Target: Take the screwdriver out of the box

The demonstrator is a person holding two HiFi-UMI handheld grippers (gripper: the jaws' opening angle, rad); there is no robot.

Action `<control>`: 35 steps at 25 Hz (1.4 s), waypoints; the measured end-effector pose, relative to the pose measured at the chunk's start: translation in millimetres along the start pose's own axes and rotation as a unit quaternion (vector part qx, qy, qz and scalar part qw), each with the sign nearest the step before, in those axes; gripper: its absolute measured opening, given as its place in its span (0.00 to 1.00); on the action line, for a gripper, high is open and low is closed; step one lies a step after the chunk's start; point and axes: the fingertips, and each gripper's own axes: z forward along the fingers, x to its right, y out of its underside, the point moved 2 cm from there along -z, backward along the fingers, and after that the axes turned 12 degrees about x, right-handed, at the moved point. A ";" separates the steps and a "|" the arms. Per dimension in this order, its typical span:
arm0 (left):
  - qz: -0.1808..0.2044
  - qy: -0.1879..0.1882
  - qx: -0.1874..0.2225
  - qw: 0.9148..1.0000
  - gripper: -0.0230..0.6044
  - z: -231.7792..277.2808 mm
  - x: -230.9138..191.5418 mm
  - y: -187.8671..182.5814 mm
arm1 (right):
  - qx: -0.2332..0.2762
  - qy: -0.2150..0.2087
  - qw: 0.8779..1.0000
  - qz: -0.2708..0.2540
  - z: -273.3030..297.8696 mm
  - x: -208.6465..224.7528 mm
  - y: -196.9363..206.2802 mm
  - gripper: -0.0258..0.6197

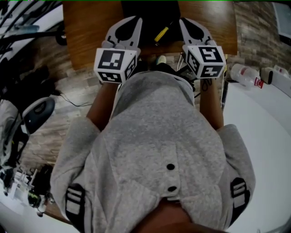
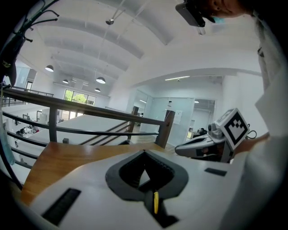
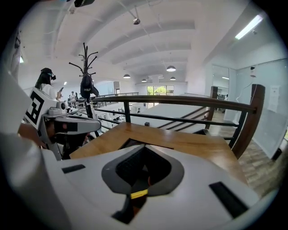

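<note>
Screwdriver (image 1: 162, 33): yellow handle, lying slantwise in black box (image 1: 150, 13), between my left gripper (image 1: 135, 20) and right gripper (image 1: 183, 21). Both jaws pressed together, holding nothing. Wooden table (image 1: 86, 32) extends past both jaws; railing (image 3: 180, 99) beyond far edge.

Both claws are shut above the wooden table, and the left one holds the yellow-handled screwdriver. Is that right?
No. The left claw is shut on nothing; the head view shows the yellow-handled screwdriver lying in the black box between it and the right claw. Both claws are shut above the wooden table.
</note>
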 end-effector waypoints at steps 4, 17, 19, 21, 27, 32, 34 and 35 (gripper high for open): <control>-0.011 0.013 -0.023 1.000 0.06 5.2 4.0 12.1 | -0.008 0.010 1.000 0.001 -3.4 3.1 0.9 0.06; -0.006 0.012 -0.083 0.996 0.06 40.2 30.2 41.6 | 0.005 -0.003 1.000 0.002 -8.9 41.3 -5.4 0.06; -0.004 0.013 -0.101 0.995 0.06 51.8 36.6 50.6 | 0.007 -0.009 1.000 0.006 -6.4 54.4 -7.1 0.06; 0.003 0.010 -0.120 0.993 0.06 62.3 41.8 62.1 | 0.012 -0.014 1.000 0.011 -4.3 67.9 -8.2 0.06; 0.014 0.001 -0.185 0.983 0.06 90.6 72.7 105.5 | 0.025 -0.024 0.999 0.031 -19.7 121.6 -2.5 0.06; 0.027 -0.005 -0.232 0.972 0.06 109.8 86.3 139.0 | 0.028 -0.021 0.998 0.049 -30.6 161.4 7.7 0.06; 0.030 -0.005 -0.251 0.968 0.06 114.3 89.0 151.0 | 0.028 -0.018 0.998 0.055 -34.4 172.4 12.1 0.06; 0.031 -0.004 -0.261 0.965 0.07 115.7 90.4 156.5 | 0.028 -0.017 0.998 0.057 -36.6 177.5 13.5 0.06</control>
